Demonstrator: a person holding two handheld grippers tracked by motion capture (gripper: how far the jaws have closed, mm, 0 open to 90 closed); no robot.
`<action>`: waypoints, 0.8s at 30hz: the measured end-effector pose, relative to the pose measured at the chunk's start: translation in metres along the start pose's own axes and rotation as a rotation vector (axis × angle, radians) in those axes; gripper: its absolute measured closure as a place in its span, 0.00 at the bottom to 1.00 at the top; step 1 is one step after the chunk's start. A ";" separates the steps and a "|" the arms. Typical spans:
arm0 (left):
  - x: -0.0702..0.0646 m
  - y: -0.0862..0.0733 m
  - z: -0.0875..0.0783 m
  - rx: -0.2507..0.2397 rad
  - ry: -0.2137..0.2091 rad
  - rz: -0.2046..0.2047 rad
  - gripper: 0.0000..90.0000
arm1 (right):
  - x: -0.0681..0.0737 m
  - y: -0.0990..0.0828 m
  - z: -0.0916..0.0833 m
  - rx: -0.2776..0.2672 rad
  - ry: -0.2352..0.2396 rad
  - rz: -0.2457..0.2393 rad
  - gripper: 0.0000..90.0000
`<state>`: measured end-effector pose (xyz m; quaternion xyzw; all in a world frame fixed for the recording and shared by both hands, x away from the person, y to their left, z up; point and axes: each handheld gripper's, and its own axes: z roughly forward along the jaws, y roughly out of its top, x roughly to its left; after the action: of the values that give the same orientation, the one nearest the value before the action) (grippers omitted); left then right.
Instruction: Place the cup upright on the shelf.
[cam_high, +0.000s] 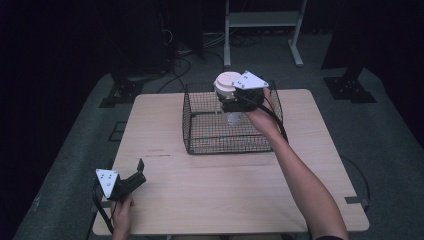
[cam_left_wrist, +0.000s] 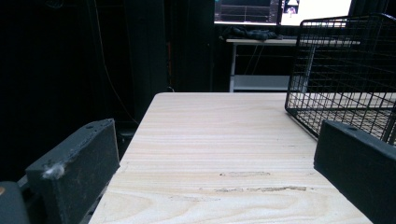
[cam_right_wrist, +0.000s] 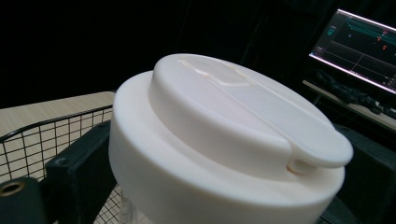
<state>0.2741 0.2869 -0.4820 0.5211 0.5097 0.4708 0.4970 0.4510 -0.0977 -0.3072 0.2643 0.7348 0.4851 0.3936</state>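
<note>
Right arm: I reached forward across the tabletop (cam_high: 220, 190), forearm stretched out, my hand raised above the wire basket (cam_high: 190, 130).
Right claw (cam_high: 231, 102): my jaws were clamped on either side of the bottle (cam_high: 231, 97), just under its wide lid.
Left arm: my hand rested low at the near left corner of the tabletop, well apart from the basket.
Left claw (cam_high: 139, 170): my jaws stood apart with nothing between them, pointing across the bare wood toward the basket's near corner.
Bottle, place: it hung in my right claw over the far half of the basket, above the rim; whether its base touched the mesh floor I could not tell.
Bottle, looks: a broad cream-white lid (cam_right_wrist: 224, 140) with a raised round top and a flat flip tab lying across it; below it a narrower clear body.
Basket: black wire mesh, rectangular, open on top, standing on the far middle of the tabletop.
</note>
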 end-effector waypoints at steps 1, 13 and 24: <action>0.000 0.000 0.000 0.000 -0.001 0.000 0.00 | 0.000 -0.001 0.002 0.003 0.002 0.001 0.05; 0.000 0.000 0.000 -0.001 -0.003 0.001 0.00 | 0.008 -0.021 0.022 0.031 -0.004 0.000 0.05; 0.001 0.000 0.000 0.002 -0.002 -0.002 0.00 | 0.010 -0.043 0.036 0.061 -0.005 0.004 0.05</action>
<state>0.2738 0.2876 -0.4819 0.5214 0.5102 0.4692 0.4976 0.4754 -0.0884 -0.3576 0.2789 0.7476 0.4625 0.3865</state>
